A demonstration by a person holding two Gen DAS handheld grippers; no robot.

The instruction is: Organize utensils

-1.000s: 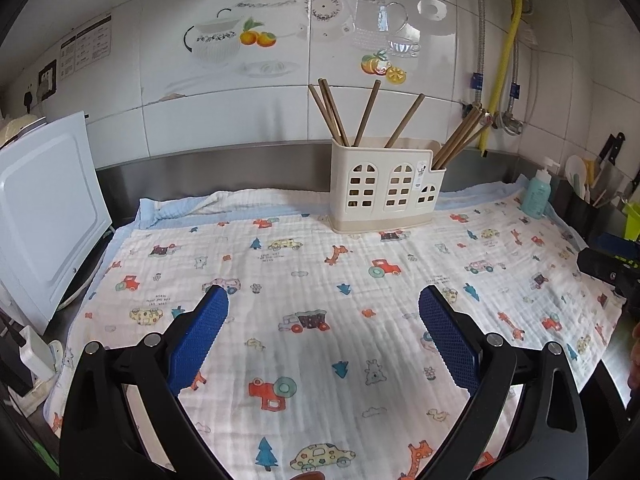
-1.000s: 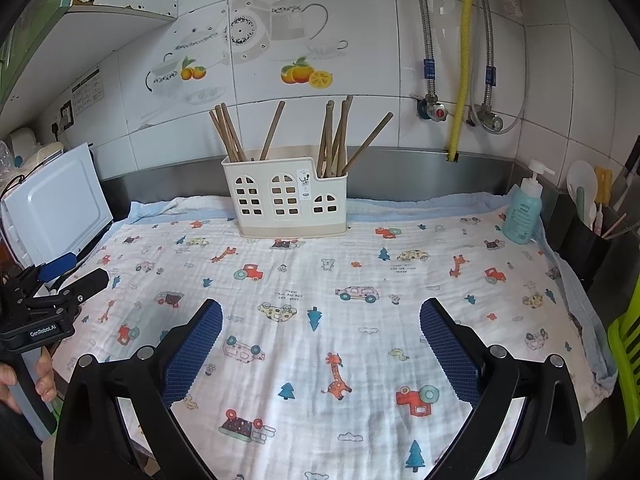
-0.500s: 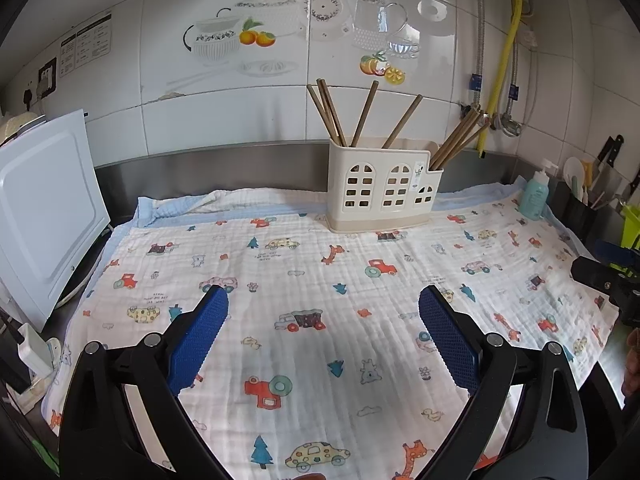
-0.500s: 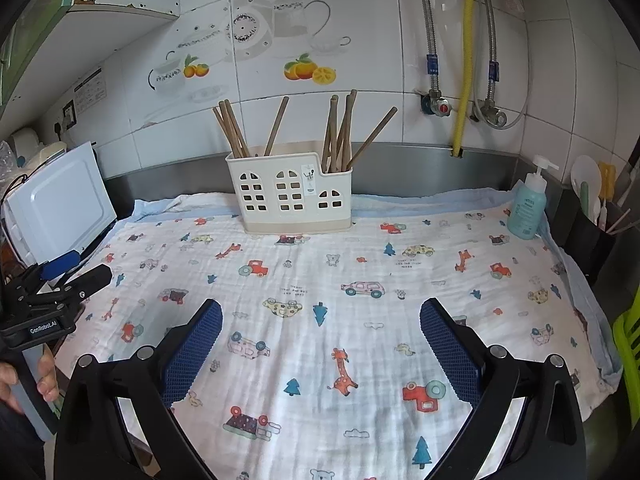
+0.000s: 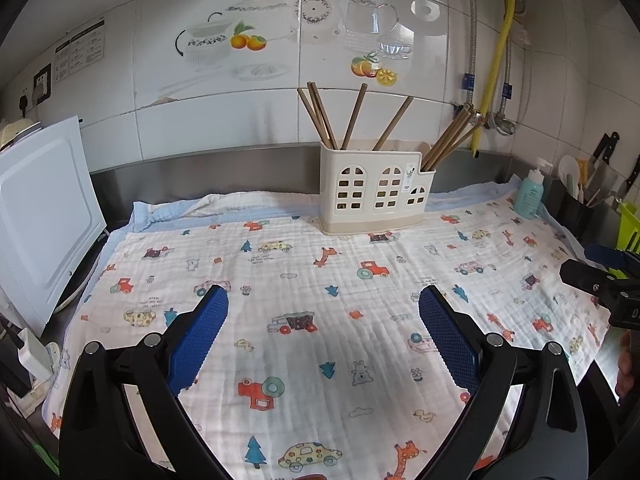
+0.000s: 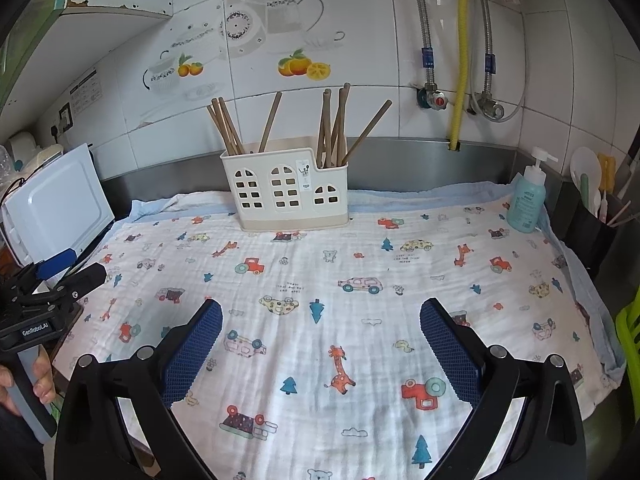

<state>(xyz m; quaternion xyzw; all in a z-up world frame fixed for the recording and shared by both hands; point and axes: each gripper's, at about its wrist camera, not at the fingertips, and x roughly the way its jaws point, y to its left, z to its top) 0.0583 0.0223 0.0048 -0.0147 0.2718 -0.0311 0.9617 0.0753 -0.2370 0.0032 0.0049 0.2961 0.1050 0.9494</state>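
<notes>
A cream plastic utensil holder [image 5: 376,188] [image 6: 286,190] stands at the back of the cloth-covered counter, against the steel backsplash. Brown wooden chopsticks [image 5: 348,118] [image 6: 334,126] stand in its compartments, some in the left part, some in the right. My left gripper [image 5: 323,320] is open and empty, held above the near part of the cloth. My right gripper [image 6: 321,326] is open and empty too, also well short of the holder. Each gripper shows at the edge of the other's view: the right one [image 5: 600,276], the left one [image 6: 52,276].
A printed cloth [image 5: 320,280] [image 6: 360,280] covers the counter. A white appliance [image 5: 40,208] [image 6: 56,204] stands at the left. A teal soap bottle [image 6: 527,200] [image 5: 530,192] and a dark utensil caddy [image 6: 588,224] stand at the right. Pipes and valves run down the tiled wall.
Both grippers have drawn back slightly from the holder and stayed open. The right gripper has slid a little lower at the edge of the left wrist view.
</notes>
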